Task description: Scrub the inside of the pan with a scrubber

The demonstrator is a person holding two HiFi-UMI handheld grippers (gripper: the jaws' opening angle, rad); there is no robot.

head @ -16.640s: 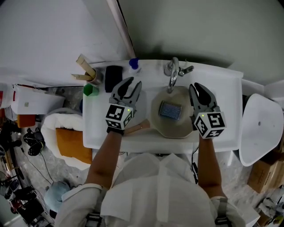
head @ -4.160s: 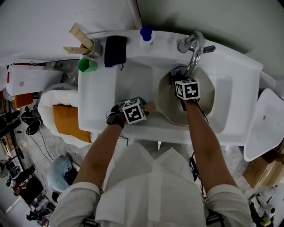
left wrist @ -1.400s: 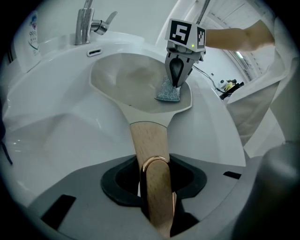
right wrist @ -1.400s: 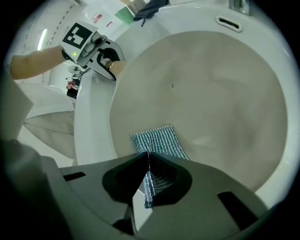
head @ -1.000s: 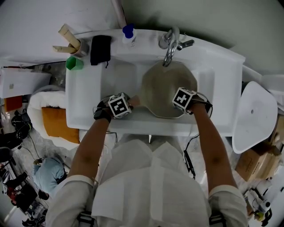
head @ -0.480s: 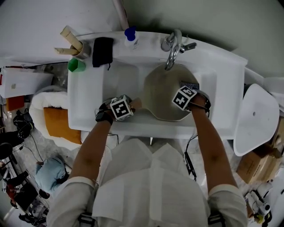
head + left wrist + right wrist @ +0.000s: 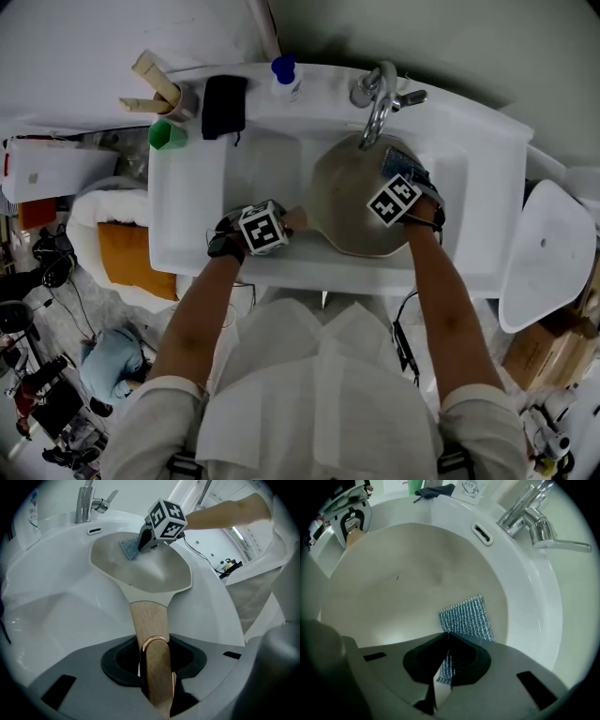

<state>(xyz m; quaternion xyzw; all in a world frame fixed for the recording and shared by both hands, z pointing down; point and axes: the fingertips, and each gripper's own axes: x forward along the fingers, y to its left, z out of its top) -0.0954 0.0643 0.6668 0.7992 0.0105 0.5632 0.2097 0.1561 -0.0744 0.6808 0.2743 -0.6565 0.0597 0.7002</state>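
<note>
A beige pan (image 7: 347,211) lies in the sink basin, its wooden handle (image 7: 296,220) pointing left. My left gripper (image 7: 281,225) is shut on that handle (image 7: 147,625), whose copper-ringed end sits between the jaws of my left gripper (image 7: 157,667). My right gripper (image 7: 399,173) points steeply down inside the pan at its far right, just below the faucet. It is shut on a blue mesh scrubber (image 7: 466,618), which lies flat against the pan's inner wall. In the left gripper view the scrubber (image 7: 129,548) shows under the right gripper (image 7: 139,543).
A chrome faucet (image 7: 380,89) overhangs the pan's far rim. Along the back of the white sink top (image 7: 211,211) stand a soap bottle (image 7: 284,75), a black cloth (image 7: 225,103), a green cup (image 7: 169,134) and a holder with wooden sticks (image 7: 155,89).
My right gripper has carried the scrubber from the pan's near right side up to its far right side by the faucet. The left gripper and the pan have stayed put.
</note>
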